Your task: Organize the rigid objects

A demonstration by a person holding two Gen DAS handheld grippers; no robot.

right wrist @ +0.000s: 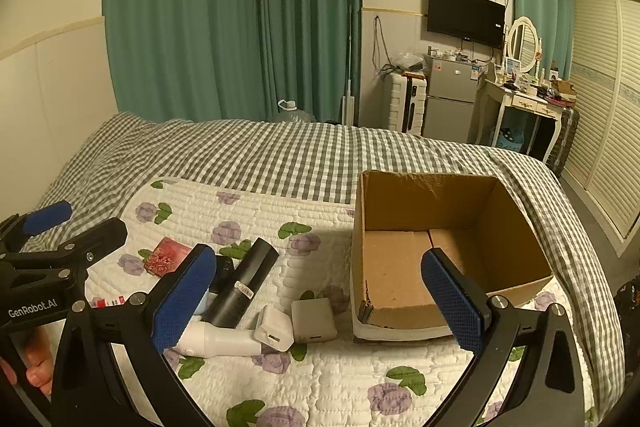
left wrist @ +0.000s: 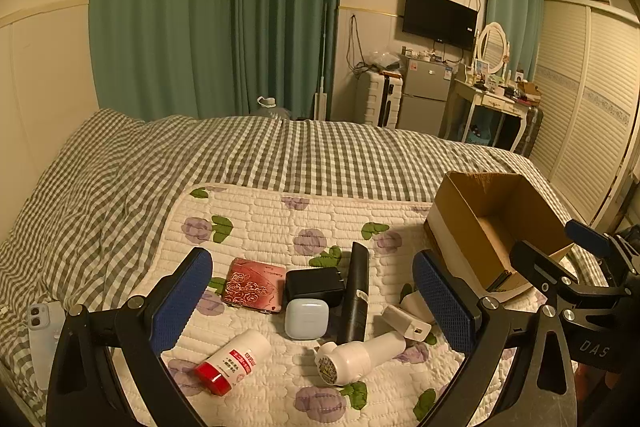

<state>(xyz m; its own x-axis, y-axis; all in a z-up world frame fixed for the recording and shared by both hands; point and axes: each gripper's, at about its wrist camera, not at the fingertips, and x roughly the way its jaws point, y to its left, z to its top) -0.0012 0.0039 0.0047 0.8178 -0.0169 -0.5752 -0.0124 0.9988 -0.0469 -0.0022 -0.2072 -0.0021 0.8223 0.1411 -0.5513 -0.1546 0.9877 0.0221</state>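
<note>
Small rigid objects lie on a floral quilted mat (left wrist: pixel 280 219) on the bed: a red rose-patterned case (left wrist: pixel 253 285), a black charger (left wrist: pixel 313 285), a white earbuds case (left wrist: pixel 306 318), a black cylinder (left wrist: pixel 356 293), a red-capped white bottle (left wrist: pixel 234 361), a white handheld device (left wrist: pixel 358 357) and two white adapters (right wrist: pixel 274 327) (right wrist: pixel 313 320). An open, empty cardboard box (right wrist: pixel 444 247) stands at the right. My left gripper (left wrist: pixel 316 307) is open above the objects, empty. My right gripper (right wrist: pixel 324 303) is open, empty, over the adapters and the box's front left corner.
A phone (left wrist: pixel 44 339) lies at the mat's left on the checked bedspread (left wrist: pixel 280 147). Beyond the bed are green curtains, a suitcase, a small fridge (left wrist: pixel 426 95), a dressing table (left wrist: pixel 496 99) and a louvred wardrobe at the right.
</note>
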